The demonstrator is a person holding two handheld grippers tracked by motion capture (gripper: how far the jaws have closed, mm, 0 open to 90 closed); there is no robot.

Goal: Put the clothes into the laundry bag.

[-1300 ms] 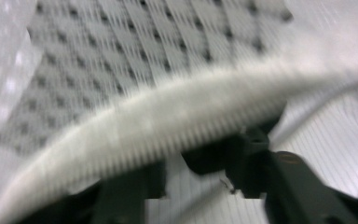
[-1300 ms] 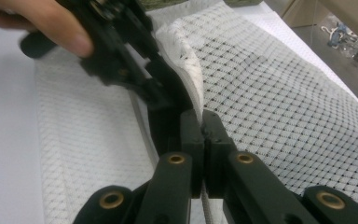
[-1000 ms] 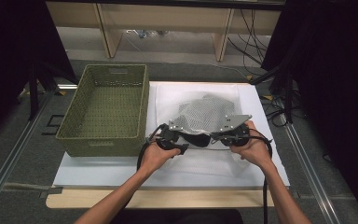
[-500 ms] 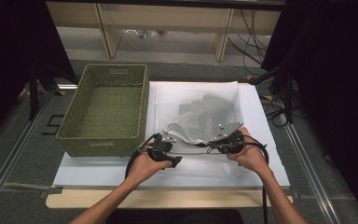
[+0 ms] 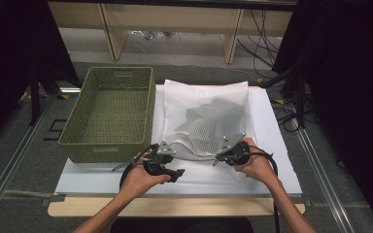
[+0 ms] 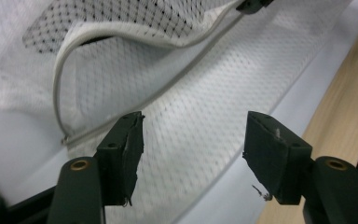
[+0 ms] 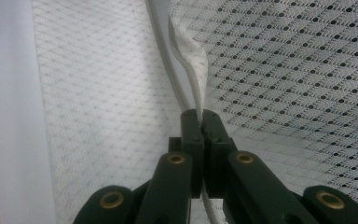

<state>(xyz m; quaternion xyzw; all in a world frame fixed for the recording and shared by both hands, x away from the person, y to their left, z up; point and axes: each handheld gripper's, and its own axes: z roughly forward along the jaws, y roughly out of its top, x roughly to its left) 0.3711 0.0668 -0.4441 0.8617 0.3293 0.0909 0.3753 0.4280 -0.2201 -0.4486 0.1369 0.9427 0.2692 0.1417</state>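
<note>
A white mesh laundry bag [image 5: 206,124], with a dark-dotted garment inside, lies limp on the white sheet covering the counter [image 5: 277,162], just right of a green woven basket [image 5: 109,114]. The right hand-held gripper [image 7: 199,120] is clamped tight on the bag's corded opening hem, while the left hand-held gripper [image 6: 192,140], its jaws having just been opening, hangs wide above the mesh, gripping nothing. Light, soft and floppy, the bag looks best taken by its firmer piped rim [image 6: 121,35], not the slack netting.
</note>
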